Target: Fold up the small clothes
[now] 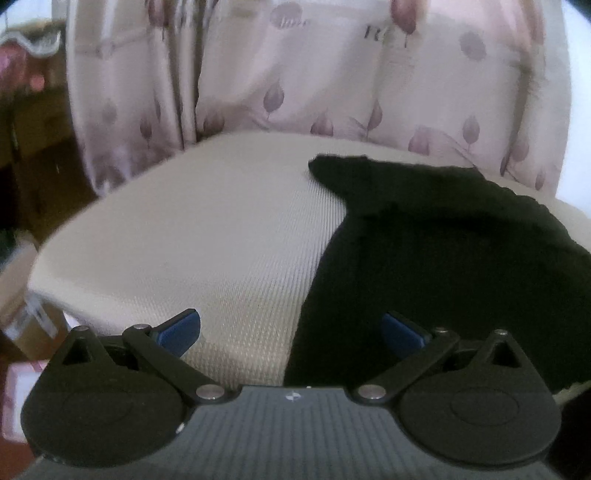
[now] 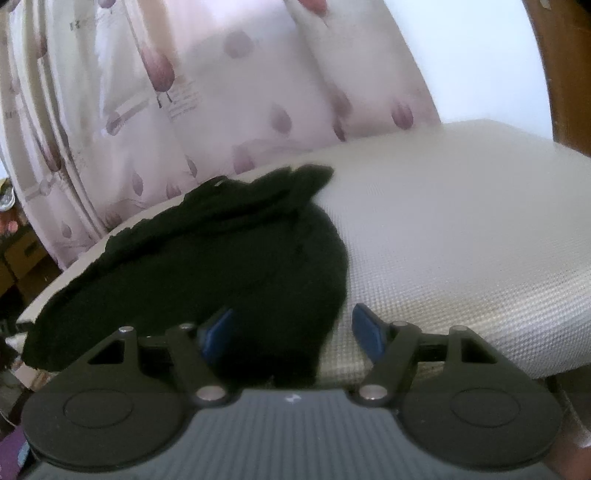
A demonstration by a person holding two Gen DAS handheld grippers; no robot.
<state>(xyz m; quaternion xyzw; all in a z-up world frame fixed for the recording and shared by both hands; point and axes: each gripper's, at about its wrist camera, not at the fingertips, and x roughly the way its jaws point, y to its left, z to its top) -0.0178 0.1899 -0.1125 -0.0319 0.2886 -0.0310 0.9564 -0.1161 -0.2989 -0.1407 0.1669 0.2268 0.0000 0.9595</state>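
Both tools, left [image 1: 290, 332] and right [image 2: 292, 332], gape empty over black garment [image 1: 443, 266] on beige cushion [image 1: 177, 236] before floral curtain [image 1: 295, 74].

Matt black cloth garment [image 1: 443, 266] on woven mesh cushion [image 1: 184, 236] (finely ribbed)

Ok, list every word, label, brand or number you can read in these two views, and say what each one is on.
"R": only the first letter of a dark printed word on the floral curtain reads; the rest is blurred.
Script word on the same curtain, further left: too faint to read.
Small print block on the curtain in the right wrist view: too blurred to read.
Small white emblem on each gripper body: a sign, no letters.
Black garment: no text visible.
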